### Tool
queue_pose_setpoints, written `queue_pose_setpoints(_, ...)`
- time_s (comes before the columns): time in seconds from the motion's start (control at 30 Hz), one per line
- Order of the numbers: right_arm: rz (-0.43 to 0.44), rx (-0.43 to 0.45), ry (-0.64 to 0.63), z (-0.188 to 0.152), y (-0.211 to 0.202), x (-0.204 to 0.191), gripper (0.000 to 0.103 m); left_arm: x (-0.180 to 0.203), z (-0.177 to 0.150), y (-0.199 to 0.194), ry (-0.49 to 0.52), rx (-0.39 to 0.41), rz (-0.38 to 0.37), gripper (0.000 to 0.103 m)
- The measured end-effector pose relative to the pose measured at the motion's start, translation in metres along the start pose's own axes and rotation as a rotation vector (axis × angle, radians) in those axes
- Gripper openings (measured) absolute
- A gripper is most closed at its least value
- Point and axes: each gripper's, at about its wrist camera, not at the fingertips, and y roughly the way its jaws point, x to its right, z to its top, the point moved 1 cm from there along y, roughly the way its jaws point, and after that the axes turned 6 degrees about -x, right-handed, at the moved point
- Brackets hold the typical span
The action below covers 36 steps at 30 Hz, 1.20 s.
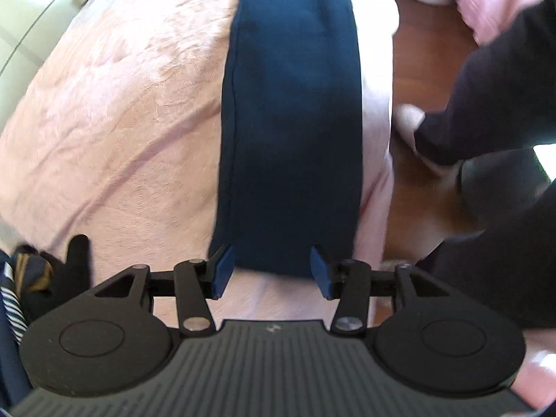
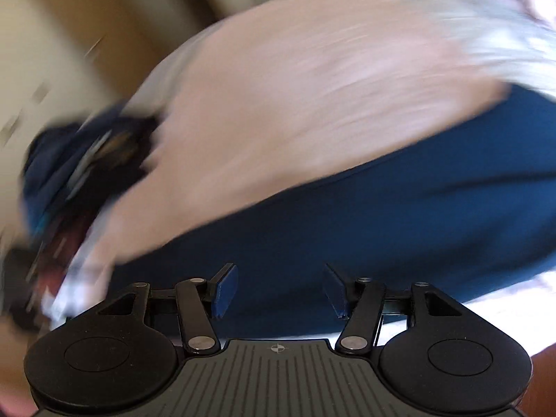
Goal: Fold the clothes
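A dark blue garment (image 1: 288, 111) lies folded into a long strip on the pink bedspread (image 1: 132, 114), running from the far end of the bed down to my left gripper (image 1: 272, 271). That gripper is open over the strip's near end, blue pads apart, nothing pinched. In the blurred right wrist view the same blue garment (image 2: 399, 215) spreads across the pink bedspread (image 2: 312, 97). My right gripper (image 2: 279, 290) hovers open above it with nothing between the pads.
A heap of other clothes, dark and striped, sits at the bed's edge (image 1: 31, 278) (image 2: 80, 173). A person's dark sleeve (image 1: 493, 104) reaches in at the right over a wooden floor (image 1: 424, 69). A pale wardrobe (image 2: 69, 34) stands beyond the bed.
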Motion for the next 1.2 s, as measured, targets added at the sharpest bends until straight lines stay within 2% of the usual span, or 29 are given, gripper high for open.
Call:
queue_pose_setpoints(0.13,0.016,-0.067,-0.228,-0.014,0.037,-0.086,0.058,-0.006,-0.025,0.009,0.178,0.051,0.052,0.044)
queue_pose_setpoints(0.23,0.033,-0.087,-0.356,-0.030,0.058,-0.130,0.058,0.005,-0.032,0.020,0.401,0.081,0.096,0.044)
queue_pose_setpoints(0.3,0.054,-0.097,-0.380,-0.041,0.071,-0.141,0.058,0.013,-0.036,0.033,0.566,0.086,0.111,0.044)
queue_pose_setpoints(0.4,0.058,-0.111,-0.392,-0.055,0.091,-0.152,0.058,0.015,-0.043,0.048,0.741,0.114,0.106,0.042)
queue_pose_setpoints(0.47,0.031,-0.119,-0.404,-0.064,0.103,-0.161,0.058,0.002,-0.038,0.052,0.705,0.125,0.068,0.044)
queue_pose_setpoints(0.53,-0.035,-0.107,-0.443,-0.072,0.113,-0.175,0.058,-0.013,-0.032,0.052,0.632,0.140,0.020,0.048)
queue_pose_setpoints(0.6,-0.104,-0.101,-0.493,-0.079,0.126,-0.191,0.058,-0.025,-0.031,0.055,0.612,0.168,-0.024,0.049)
queue_pose_setpoints(0.77,-0.340,-0.075,-0.742,-0.100,0.170,-0.230,0.058,-0.055,-0.035,0.057,0.568,0.249,-0.132,0.050)
queue_pose_setpoints(0.87,-0.452,-0.070,-0.862,-0.109,0.201,-0.242,0.058,-0.059,-0.045,0.049,0.571,0.318,-0.144,0.051)
queue_pose_setpoints(0.9,-0.485,-0.071,-0.886,-0.112,0.211,-0.243,0.058,-0.057,-0.050,0.046,0.592,0.338,-0.123,0.054)
queue_pose_setpoints(0.93,-0.509,-0.066,-0.892,-0.113,0.217,-0.242,0.058,-0.056,-0.056,0.043,0.613,0.359,-0.101,0.062)
queue_pose_setpoints(0.97,-0.507,-0.051,-0.861,-0.111,0.218,-0.238,0.058,-0.054,-0.062,0.041,0.635,0.380,-0.078,0.068)
queue_pose_setpoints(1.0,-0.489,-0.031,-0.801,-0.106,0.213,-0.235,0.047,-0.053,-0.068,0.038,0.666,0.406,-0.044,0.070)
queue_pose_setpoints(1.03,-0.458,-0.012,-0.726,-0.098,0.205,-0.231,0.018,-0.053,-0.072,0.036,0.693,0.429,-0.016,0.074)
queue_pose_setpoints(1.07,-0.432,0.010,-0.655,-0.089,0.194,-0.227,0.013,-0.053,-0.073,0.037,0.716,0.452,0.010,0.077)
queue_pose_setpoints(1.2,-0.346,0.097,-0.406,-0.056,0.145,-0.208,0.011,-0.055,-0.058,0.040,0.777,0.531,0.092,0.079)
